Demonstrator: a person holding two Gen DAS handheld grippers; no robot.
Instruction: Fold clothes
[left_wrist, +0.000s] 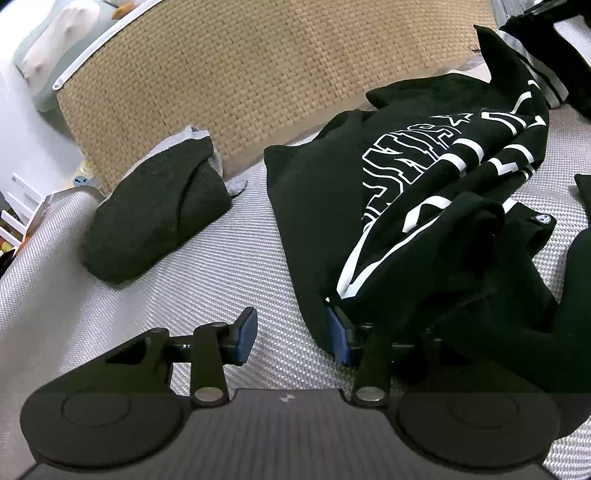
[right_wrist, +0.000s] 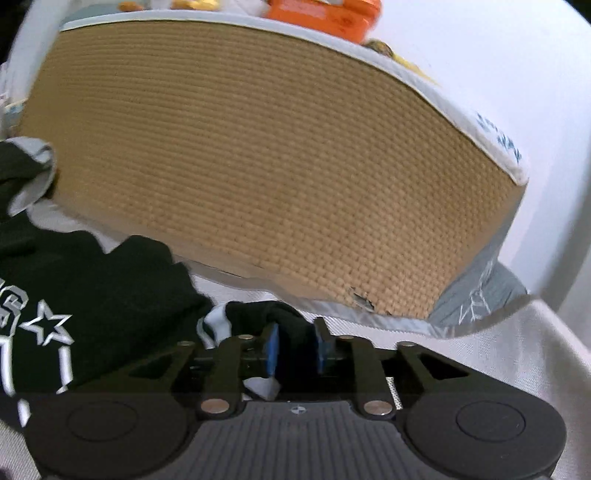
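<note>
A black sweatshirt with white lettering and stripes (left_wrist: 424, 192) lies bunched on the grey woven bed cover (left_wrist: 221, 258). My left gripper (left_wrist: 293, 336) is open just above the cover; its right finger touches the sweatshirt's near edge and nothing is between the pads. In the right wrist view the same sweatshirt (right_wrist: 92, 295) lies at the left, with a white star print. My right gripper (right_wrist: 295, 349) is shut on a fold of its black fabric with a white-striped cuff beside it.
A folded dark garment (left_wrist: 155, 210) lies on the cover to the left of the sweatshirt. A tan woven mattress side (left_wrist: 240, 74) stands behind both, also filling the right wrist view (right_wrist: 277, 166). An orange object (right_wrist: 325, 14) sits on top of it.
</note>
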